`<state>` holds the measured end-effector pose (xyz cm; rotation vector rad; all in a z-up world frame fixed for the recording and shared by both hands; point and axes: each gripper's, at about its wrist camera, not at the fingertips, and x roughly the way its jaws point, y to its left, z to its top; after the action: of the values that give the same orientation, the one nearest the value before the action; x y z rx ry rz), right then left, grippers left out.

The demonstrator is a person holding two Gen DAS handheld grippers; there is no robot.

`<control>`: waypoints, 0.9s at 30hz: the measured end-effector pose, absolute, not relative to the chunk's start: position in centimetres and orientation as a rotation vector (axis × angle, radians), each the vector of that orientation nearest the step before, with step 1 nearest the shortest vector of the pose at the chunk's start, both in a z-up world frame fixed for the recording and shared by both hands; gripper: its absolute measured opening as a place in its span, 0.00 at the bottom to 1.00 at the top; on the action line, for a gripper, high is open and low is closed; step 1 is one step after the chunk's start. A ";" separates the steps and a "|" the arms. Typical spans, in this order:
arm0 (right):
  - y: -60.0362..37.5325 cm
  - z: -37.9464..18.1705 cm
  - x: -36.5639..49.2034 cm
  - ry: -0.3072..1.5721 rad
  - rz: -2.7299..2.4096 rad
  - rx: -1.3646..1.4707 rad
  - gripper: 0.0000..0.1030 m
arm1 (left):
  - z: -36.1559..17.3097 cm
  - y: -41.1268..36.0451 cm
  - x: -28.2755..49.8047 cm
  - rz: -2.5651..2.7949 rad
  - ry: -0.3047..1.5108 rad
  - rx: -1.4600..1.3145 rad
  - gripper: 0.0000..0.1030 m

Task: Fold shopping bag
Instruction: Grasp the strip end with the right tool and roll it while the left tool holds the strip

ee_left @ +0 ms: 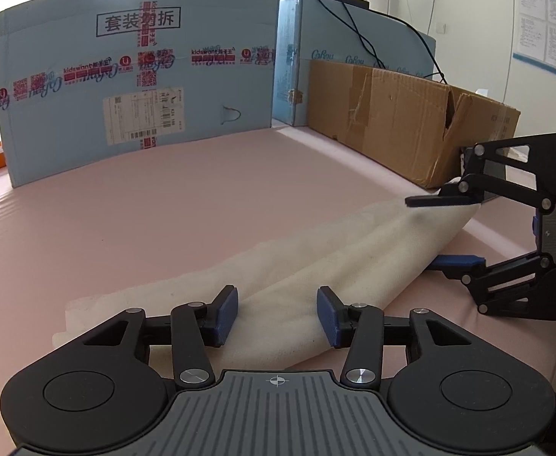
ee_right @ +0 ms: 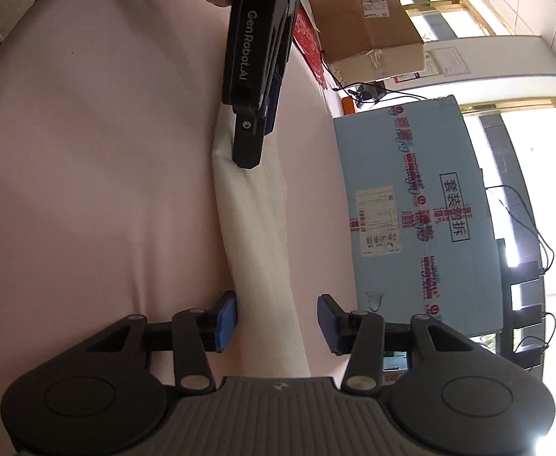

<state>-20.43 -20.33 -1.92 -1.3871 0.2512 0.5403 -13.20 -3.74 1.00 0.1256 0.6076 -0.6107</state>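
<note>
Cream shopping bag lying in long folded strip on pink tabletop. L gripper jaws wide, straddling one end. R gripper also wide around other end, nothing clamped. Blue carton behind.

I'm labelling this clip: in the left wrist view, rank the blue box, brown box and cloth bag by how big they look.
1. blue box, clearly largest.
2. and 3. cloth bag and brown box look alike; the bag lies nearer the camera, so I won't rank them.
</note>
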 end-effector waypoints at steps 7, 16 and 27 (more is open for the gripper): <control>-20.4 -1.8 -19.6 0.280 0.600 -1.313 0.14 | 2.0 -5.2 -15.7 -0.693 0.467 0.341 0.68; -22.4 1.1 -19.6 0.377 0.683 -1.011 0.13 | 1.7 -7.2 -15.4 -0.863 0.482 0.581 0.43; -30.9 4.1 -13.3 0.795 0.902 -0.206 0.24 | -0.3 1.2 -8.1 -1.067 0.822 -0.123 0.26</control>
<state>-13.28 -30.90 4.08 -0.2063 0.7949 0.9020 -8.08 1.20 -0.35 -0.1234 0.8224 -1.0667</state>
